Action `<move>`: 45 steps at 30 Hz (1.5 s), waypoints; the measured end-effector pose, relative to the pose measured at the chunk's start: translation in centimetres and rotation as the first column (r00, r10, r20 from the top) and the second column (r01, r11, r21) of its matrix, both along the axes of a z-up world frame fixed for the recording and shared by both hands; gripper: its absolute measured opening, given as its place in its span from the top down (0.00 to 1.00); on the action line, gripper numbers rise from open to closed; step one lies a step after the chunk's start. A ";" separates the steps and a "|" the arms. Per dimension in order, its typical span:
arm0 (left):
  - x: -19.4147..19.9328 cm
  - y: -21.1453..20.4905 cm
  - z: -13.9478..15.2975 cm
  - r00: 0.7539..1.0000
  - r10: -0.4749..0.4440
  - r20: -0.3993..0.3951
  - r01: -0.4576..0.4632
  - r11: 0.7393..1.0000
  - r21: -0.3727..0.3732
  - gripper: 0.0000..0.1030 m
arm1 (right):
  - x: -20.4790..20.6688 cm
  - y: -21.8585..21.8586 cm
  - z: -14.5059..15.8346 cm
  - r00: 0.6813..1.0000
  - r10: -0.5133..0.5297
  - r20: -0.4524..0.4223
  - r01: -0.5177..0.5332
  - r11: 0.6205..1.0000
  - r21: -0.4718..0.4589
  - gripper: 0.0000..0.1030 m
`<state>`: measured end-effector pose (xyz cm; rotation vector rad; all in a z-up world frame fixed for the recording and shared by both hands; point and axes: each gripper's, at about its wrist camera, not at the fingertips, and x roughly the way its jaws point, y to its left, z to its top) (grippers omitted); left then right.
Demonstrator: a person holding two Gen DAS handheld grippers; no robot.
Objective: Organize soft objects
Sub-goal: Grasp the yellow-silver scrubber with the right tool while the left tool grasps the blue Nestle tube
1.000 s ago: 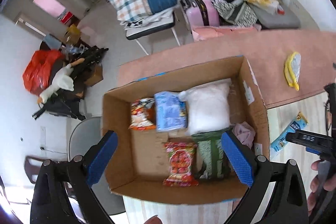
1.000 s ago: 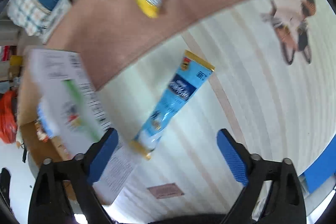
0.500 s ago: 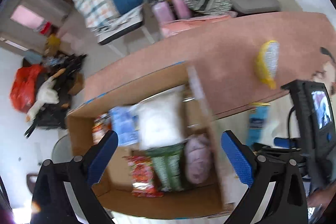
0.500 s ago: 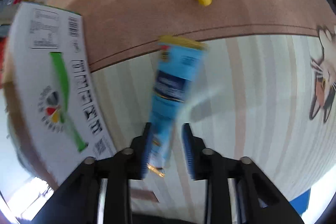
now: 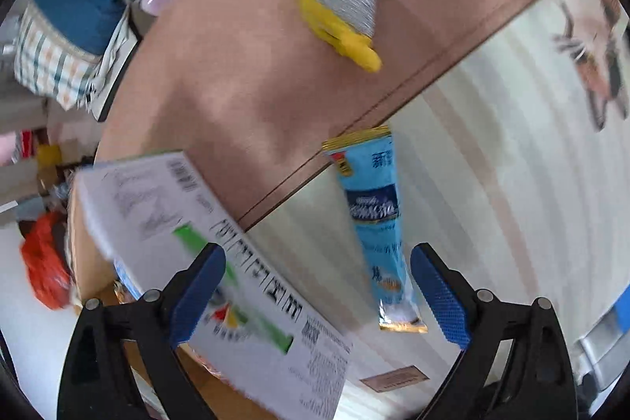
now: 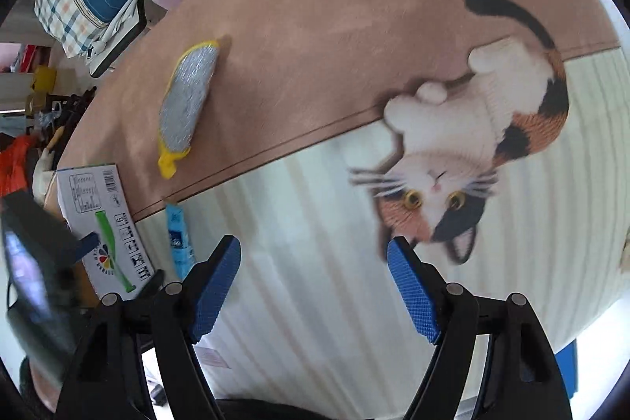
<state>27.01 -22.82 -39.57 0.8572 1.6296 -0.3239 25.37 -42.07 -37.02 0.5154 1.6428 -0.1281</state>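
The left gripper point(image 5: 317, 294) hangs with its jaws wide apart and nothing between them, above the blue packet point(image 5: 376, 223) lying flat on the striped part of the mat point(image 5: 492, 184), just beside the cardboard box point(image 5: 204, 262). The right gripper point(image 6: 315, 292) is likewise spread and empty, further along the mat. A yellow-edged silver pouch point(image 6: 189, 105) lies on the brown part. The left view is blurred, so the packet's exact angle is uncertain. To lift it well, straddle its narrow width mid-length and close gently.
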 end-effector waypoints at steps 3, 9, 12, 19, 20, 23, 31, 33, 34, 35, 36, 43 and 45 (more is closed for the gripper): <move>0.3 -0.5 -2.1 0.998 0.024 -0.057 -0.022 0.999 0.032 0.07 | 1.0 0.4 0.1 1.000 0.022 0.009 -0.022 1.000 0.006 0.23; 0.3 0.7 -4.5 0.961 0.200 -0.189 -0.201 0.980 0.017 0.21 | 6.2 2.3 -2.7 0.999 0.048 0.000 -0.048 0.994 0.103 0.23; 0.1 1.5 -4.9 0.942 0.265 -0.205 -0.267 0.964 0.016 0.21 | 9.1 3.9 -4.8 0.998 0.050 -0.028 -0.044 0.983 0.178 0.23; -0.3 1.4 -5.8 0.921 0.318 -0.224 -0.321 0.947 0.023 0.21 | 14.7 8.1 -9.2 0.995 0.067 -0.079 -0.047 0.973 0.224 0.23; -0.4 1.3 -5.8 0.922 0.319 -0.221 -0.323 0.946 0.021 0.22 | 15.2 8.5 -9.7 0.994 0.066 -0.086 -0.046 0.974 0.224 0.23; -0.1 1.8 -5.7 0.892 0.355 -0.279 -0.375 0.927 -0.020 0.54 | 16.0 9.8 -9.9 0.992 0.099 -0.083 -0.086 0.985 0.146 0.46; 0.8 1.9 -4.7 0.887 0.391 -0.245 -0.414 0.909 -0.052 0.83 | 13.3 8.5 -8.9 0.973 0.207 -0.103 -0.209 0.978 -0.004 0.60; 1.0 1.8 -3.6 0.891 0.399 -0.219 -0.425 0.901 -0.088 0.85 | 11.9 7.4 -8.6 0.974 0.201 -0.100 -0.204 0.979 -0.017 0.60; 1.1 1.8 -2.8 0.892 0.404 -0.201 -0.430 0.896 -0.107 0.85 | 11.1 6.8 -8.3 0.976 0.197 -0.095 -0.200 0.980 -0.020 0.60; 1.0 2.1 -2.1 0.894 0.403 -0.193 -0.430 0.894 -0.124 0.86 | 10.3 6.3 -8.0 0.978 0.188 -0.087 -0.190 0.982 -0.018 0.60; 1.1 2.0 -1.1 0.896 0.405 -0.184 -0.432 0.889 -0.149 0.86 | 9.6 5.9 -7.7 0.980 0.182 -0.081 -0.183 0.983 -0.014 0.60; 0.3 3.8 4.7 0.900 0.408 -0.152 -0.435 0.854 -0.284 0.87 | 4.3 5.1 -4.8 0.987 0.161 -0.011 -0.161 0.987 0.010 0.61; 0.4 4.3 6.7 0.900 0.410 -0.146 -0.435 0.840 -0.324 0.87 | 3.1 5.6 -3.3 0.988 0.156 0.015 -0.157 0.987 0.027 0.61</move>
